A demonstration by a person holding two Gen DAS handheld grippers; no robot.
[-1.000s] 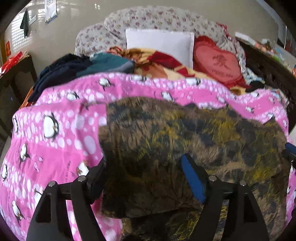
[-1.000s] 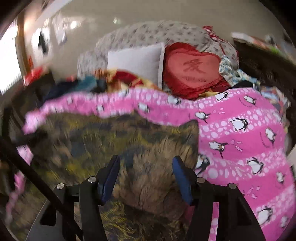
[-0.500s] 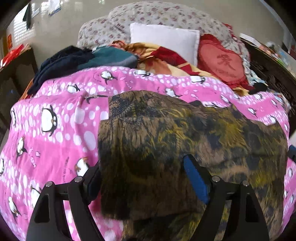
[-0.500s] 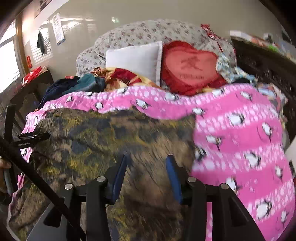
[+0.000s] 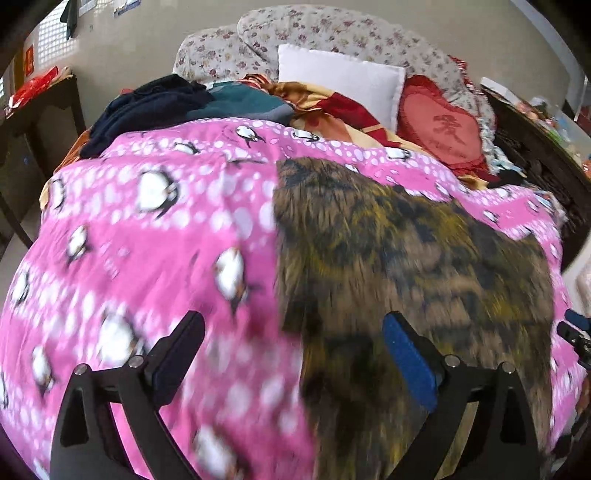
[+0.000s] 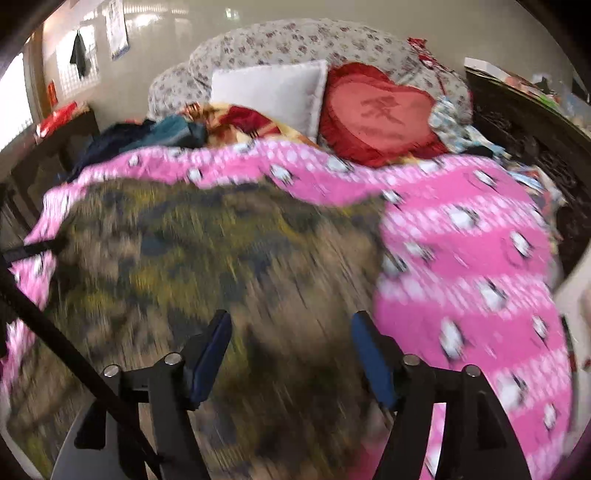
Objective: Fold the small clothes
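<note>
A brown and olive patterned garment [image 5: 406, 266] lies spread flat on a pink penguin-print blanket [image 5: 147, 240]. It also shows in the right wrist view [image 6: 207, 258], blurred. My left gripper [image 5: 295, 354] is open and empty over the garment's left edge, with its left finger above the blanket. My right gripper [image 6: 291, 354] is open and empty above the garment's near right part. The right gripper's tip shows at the right edge of the left wrist view [image 5: 576, 332].
At the head of the bed lie a white pillow [image 5: 340, 81], a red heart cushion [image 5: 443, 129], a floral quilt [image 5: 332, 33] and a pile of dark clothes [image 5: 155, 103]. Dark furniture stands at the left [image 5: 33, 122] and right [image 5: 546, 155].
My left gripper has moved left, off the garment's corner toward its left edge. My right gripper has opened wider and is moving, so its view is blurred. The garment stays flat.
</note>
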